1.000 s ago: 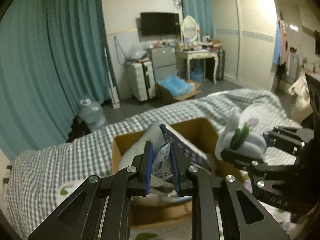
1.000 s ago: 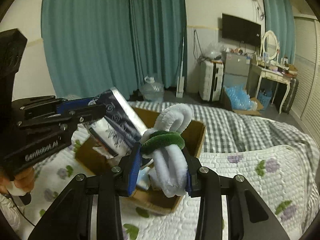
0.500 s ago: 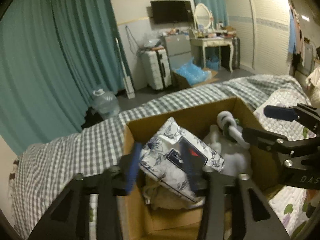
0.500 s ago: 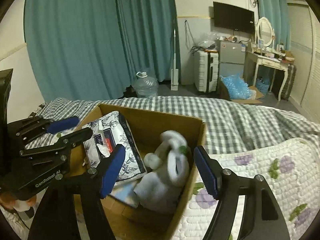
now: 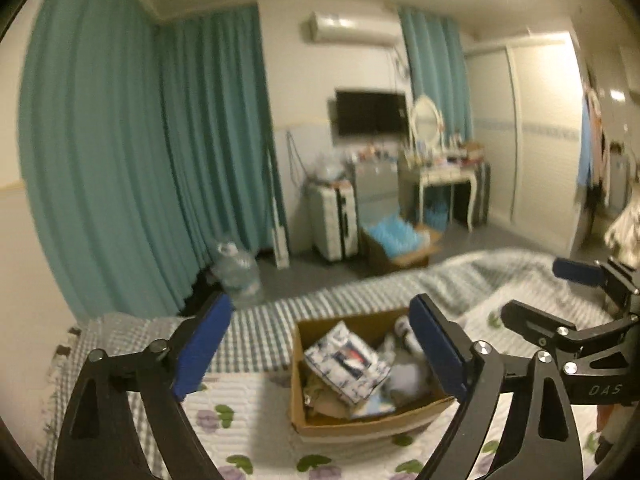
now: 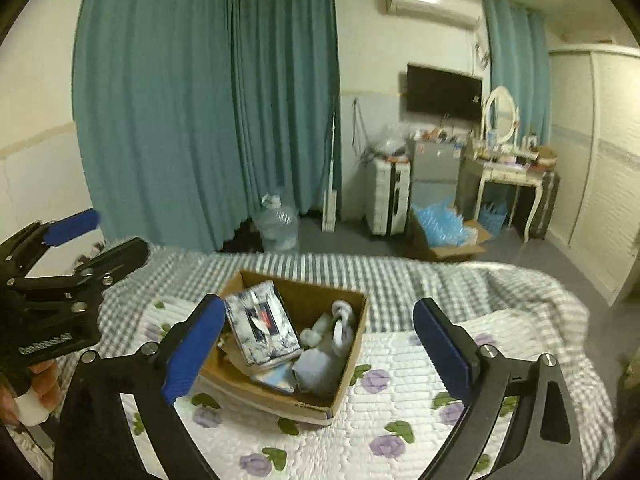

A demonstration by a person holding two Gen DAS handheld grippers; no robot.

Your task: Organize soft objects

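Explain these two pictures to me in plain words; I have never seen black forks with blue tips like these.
No robot here: a person holds a two-finger grasping tool in each hand, each carrying a forward-looking camera. One picture looks along the left tool, the other along the right tool. Both are open and hold nothing. Below, on a white quilt with purple flowers, sits a brown cardboard box. In it lie a blue-and-white floral tissue pack and a white plush toy. Each tool also shows at the edge of the other's picture.

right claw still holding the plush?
No, the right claw is open and empty; the white plush lies in the cardboard box beside the tissue pack.
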